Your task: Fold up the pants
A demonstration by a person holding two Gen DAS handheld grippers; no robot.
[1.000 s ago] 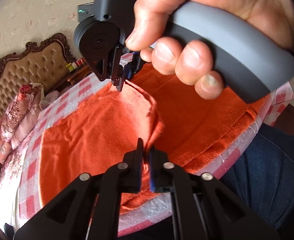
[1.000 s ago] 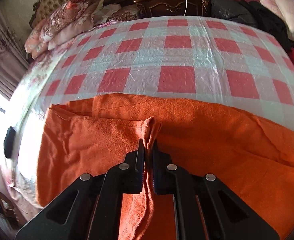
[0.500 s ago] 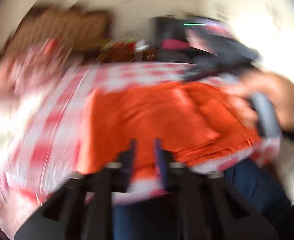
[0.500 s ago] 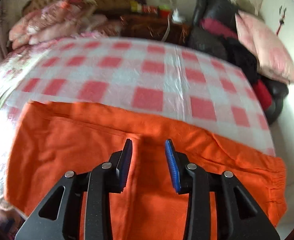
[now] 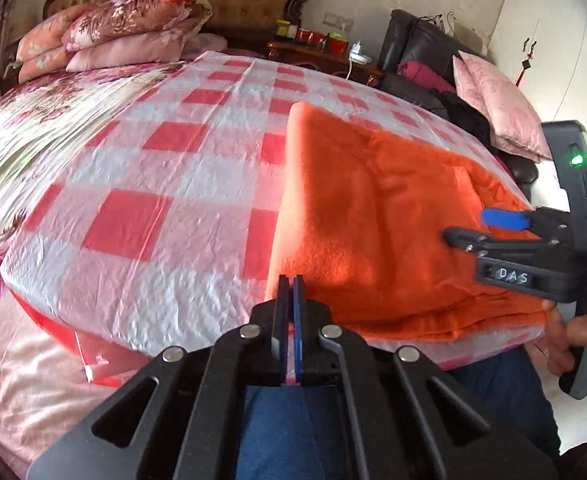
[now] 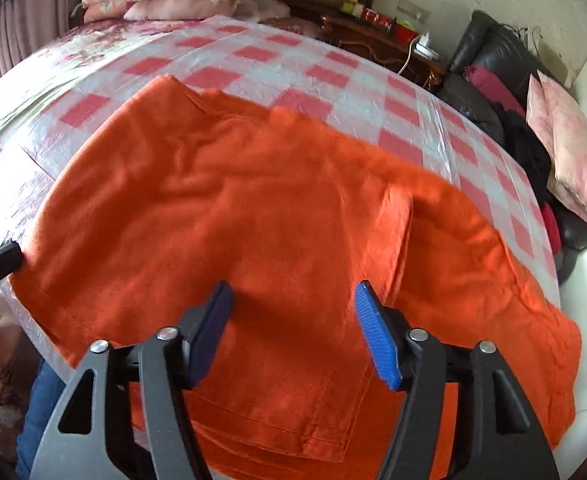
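We judge the orange pants (image 6: 253, 216) soft and floppy, best pinched at a folded edge; our right gripper (image 6: 293, 320) gapes empty, our left gripper (image 5: 292, 300) seems pressed together, apparently on nothing.

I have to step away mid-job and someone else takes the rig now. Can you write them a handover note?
Left hand-held gripper: shut, empty, at the near left corner of the orange pants.
Right hand-held gripper: open, hovering over the pants, holding nothing.
Pants: lying in layers on the checkered plastic sheet, along the near edge of the bed; stacked edges show at the near side.
Done: at least one fold laid down.
Left: probably one more fold to shorten the bundle, then smooth the wrinkles.
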